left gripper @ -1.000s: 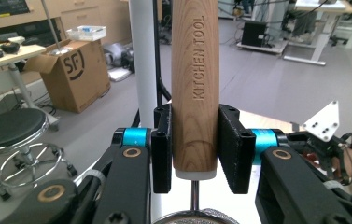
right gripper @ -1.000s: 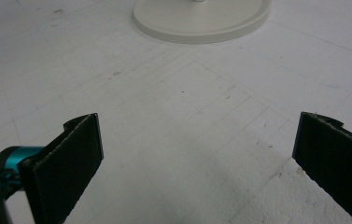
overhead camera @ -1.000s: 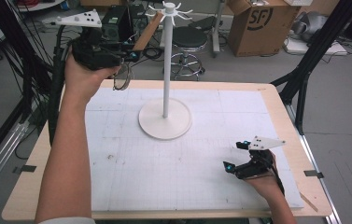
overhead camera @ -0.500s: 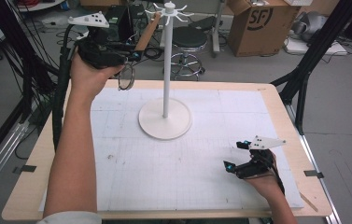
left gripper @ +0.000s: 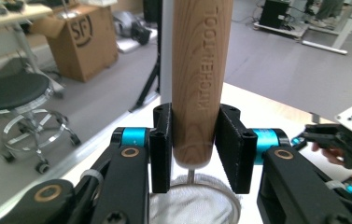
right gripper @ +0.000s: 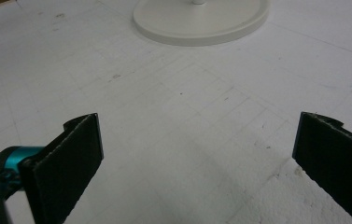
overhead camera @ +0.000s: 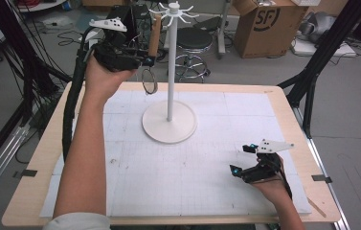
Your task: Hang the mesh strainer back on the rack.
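A wooden table (overhead camera: 39, 172) takes up most of the high view, and a white gridded sheet (overhead camera: 178, 187) covers nearly all of its top. On the sheet, slightly above the middle of the frame, stands a white rack (overhead camera: 170, 72): a round flat base, a thin upright pole and a crown of small hooks at the top edge of the picture.

In the upper left of the high view the left gripper (overhead camera: 142, 60) is raised well above the table, just to the left of the pole, with the person's forearm running up from the bottom left. Between its jaws is the wooden handle of a small strainer (overhead camera: 153, 36); the handle rises toward the hooks, and the round mesh bowl hangs below the gripper, left of the pole. In the left gripper view the handle (left gripper: 201, 79) stands upright in the centre of the frame, stamped with letters, and the mesh bowl fills the bottom centre. The left jaw lies against the wood, while a thin gap shows beside the right jaw, so the grip looks loose; the jaws have just been opening a little around the handle.

In the lower right of the high view the right gripper (overhead camera: 242, 160) rests low on the sheet, well apart from the rack. In the right gripper view (right gripper: 197, 163) its jaws stand wide apart with bare sheet between them, and the rack's base lies at the top centre.
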